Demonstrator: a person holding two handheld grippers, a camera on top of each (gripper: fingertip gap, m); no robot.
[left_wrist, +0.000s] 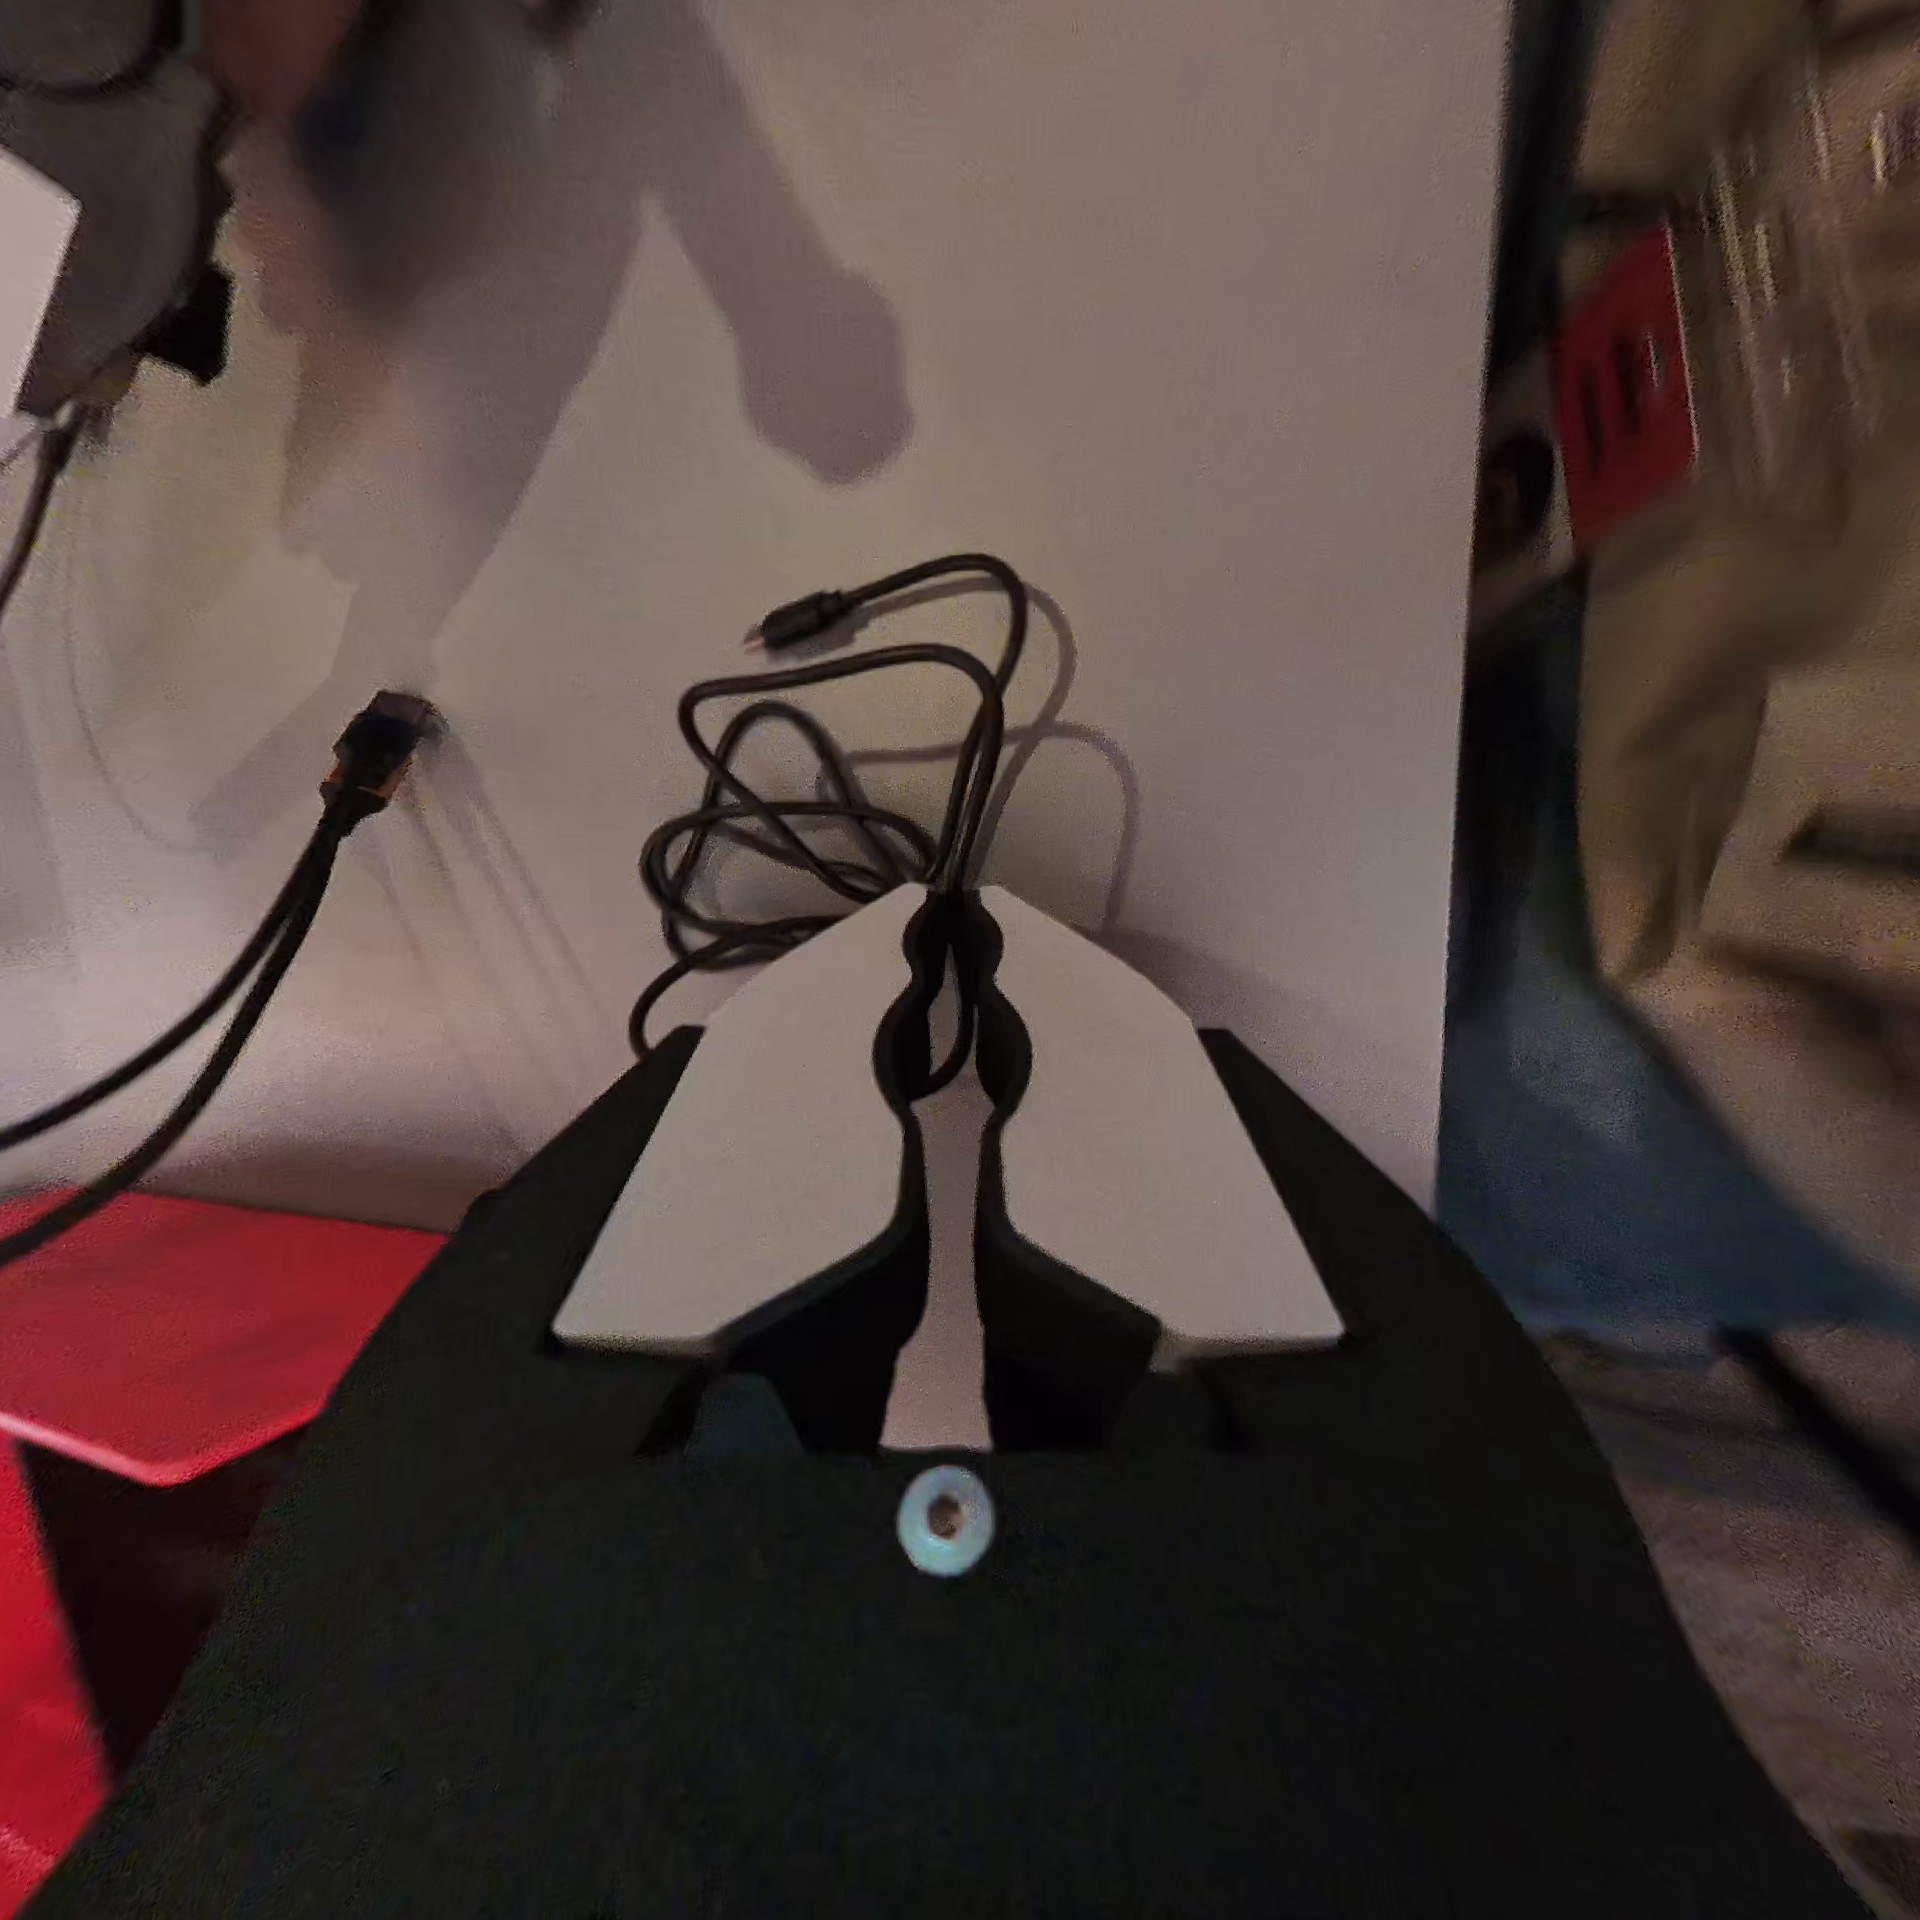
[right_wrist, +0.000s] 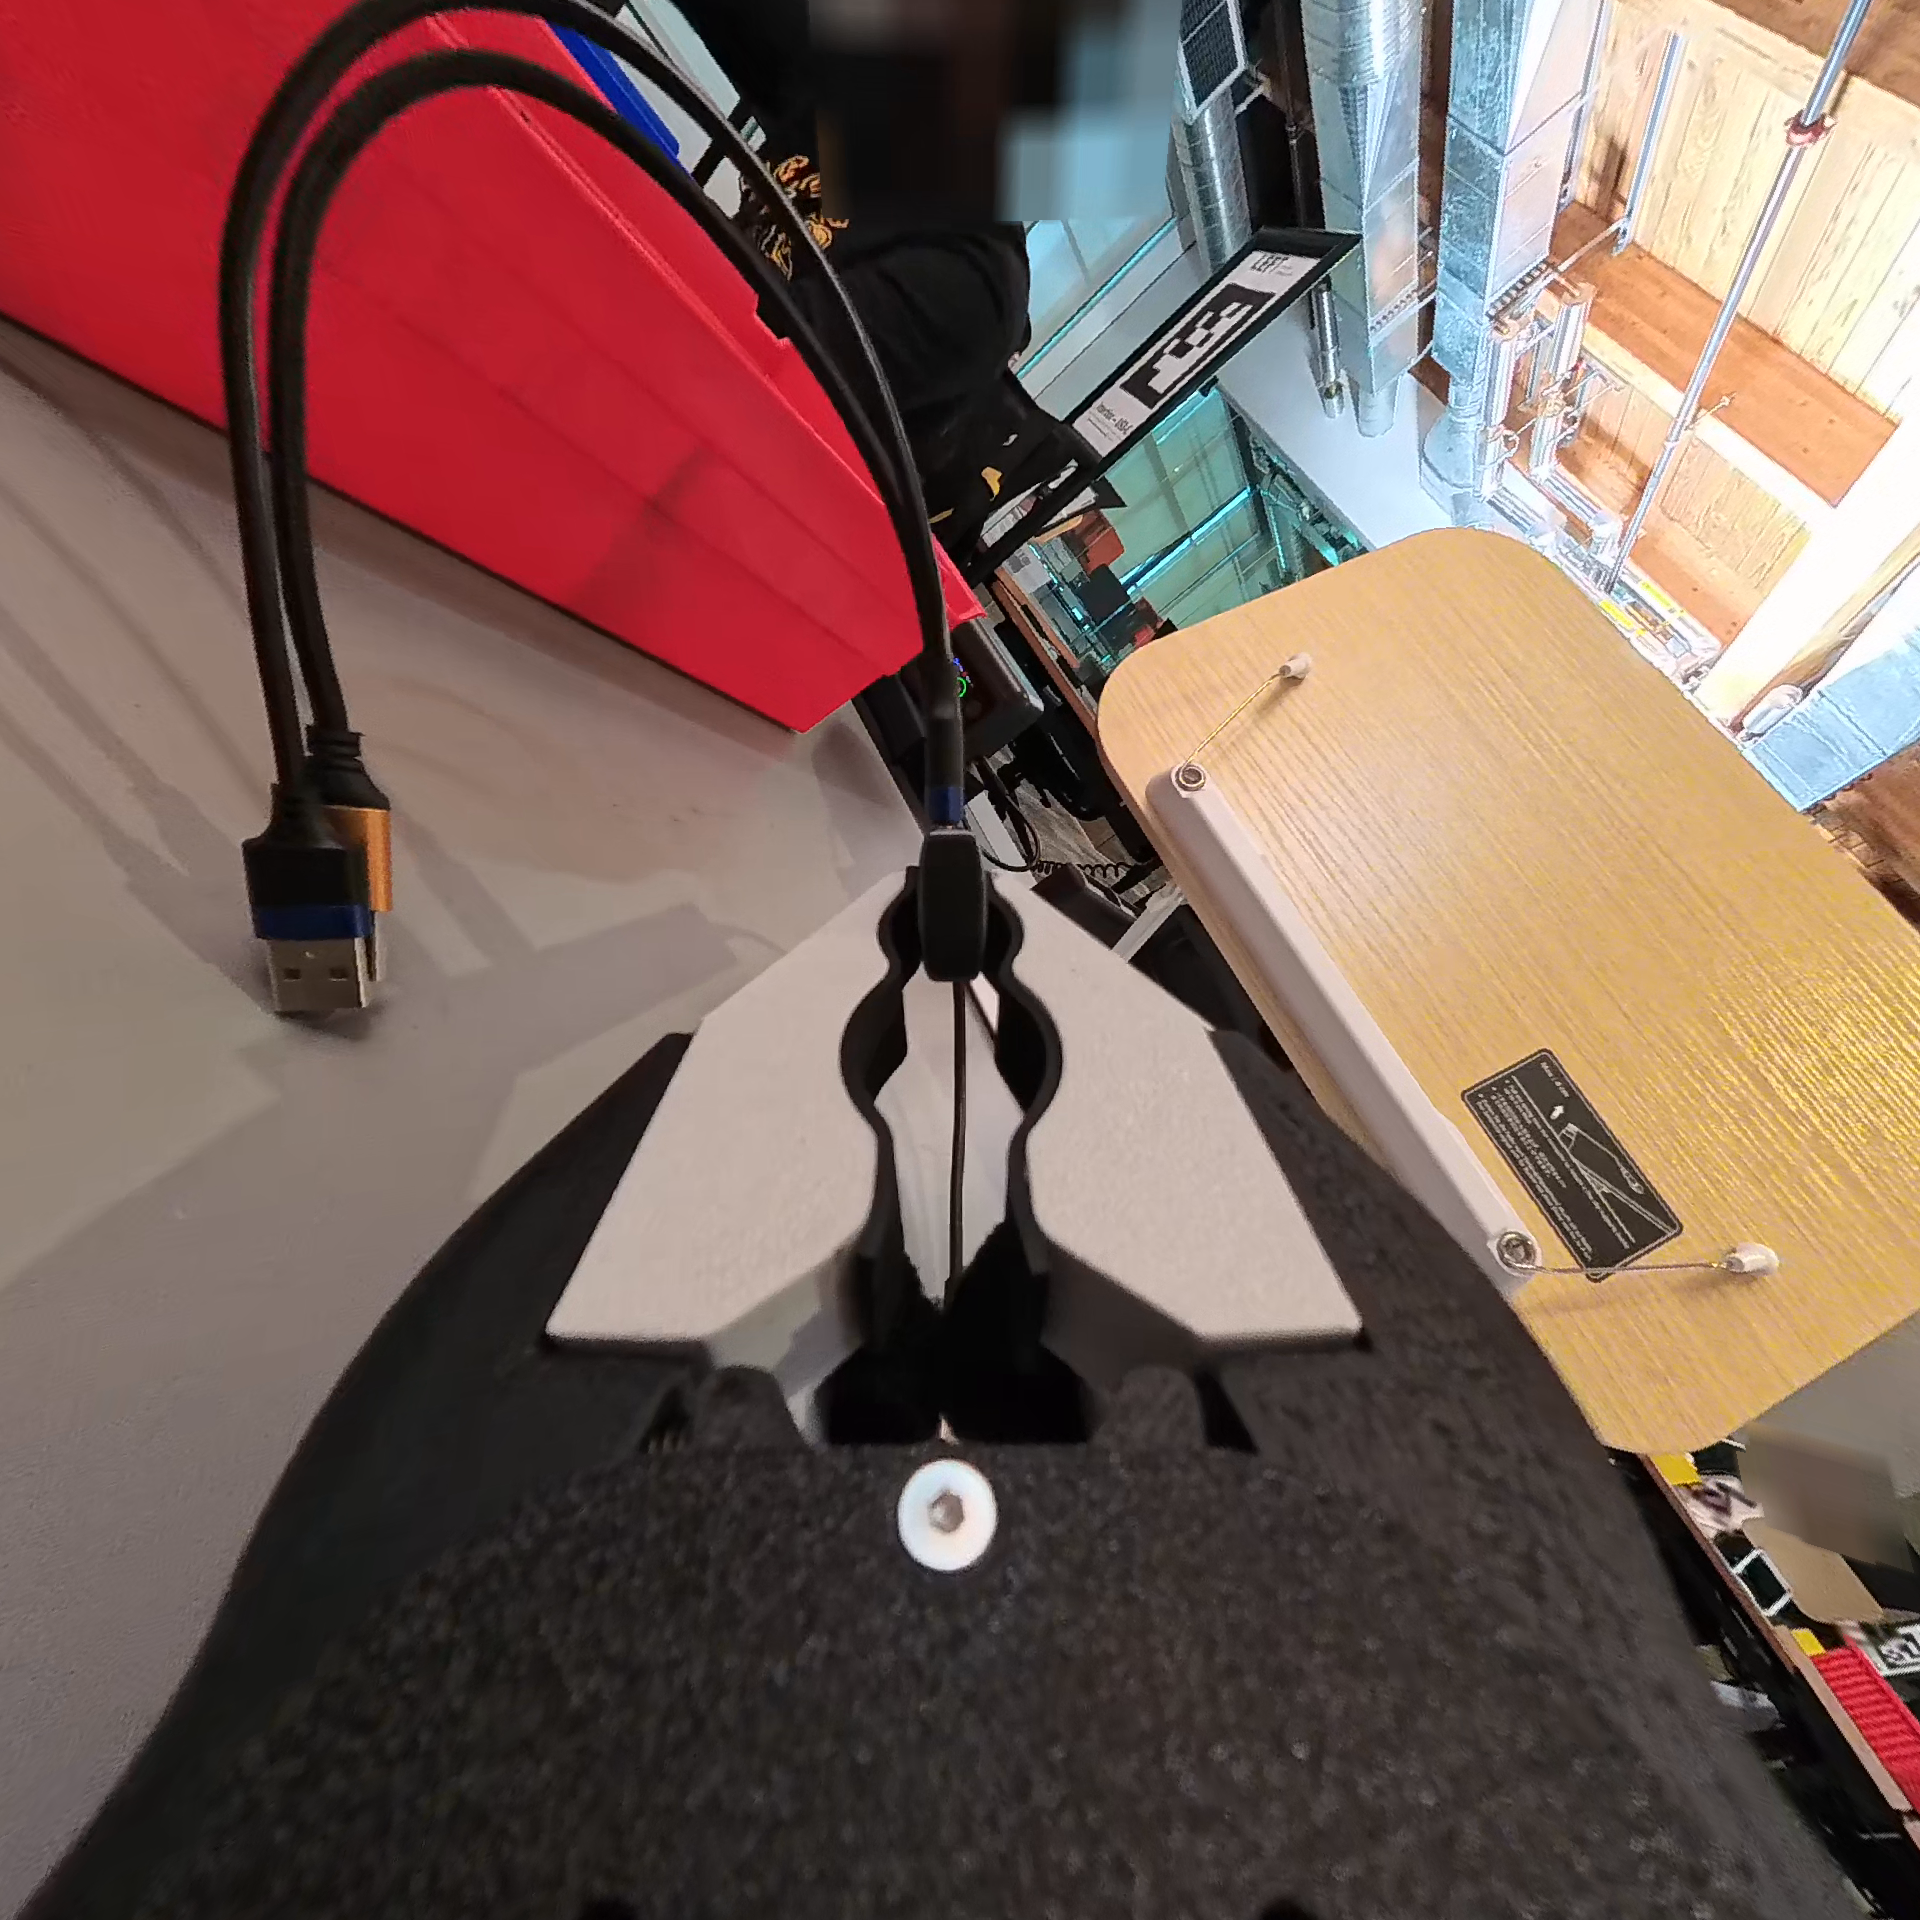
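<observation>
black thin cable (left_wrist: 831, 790) lay in a loose tangle on the white worktop (left_wrist: 1195, 520), and the left claw (left_wrist: 951, 904) was closed on 1 loop of it. the right claw (right_wrist: 948, 914) pinched the small plug (right_wrist: 948, 904) of a braided cable (right_wrist: 623, 135), whose 2 usb plugs (right_wrist: 317, 904) hung touching the worktop, near a red bin (right_wrist: 582, 395).

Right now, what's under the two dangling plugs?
Only bare grey table and their shadows lie under the two plugs. The right claw pinches those cables' other end.
</observation>
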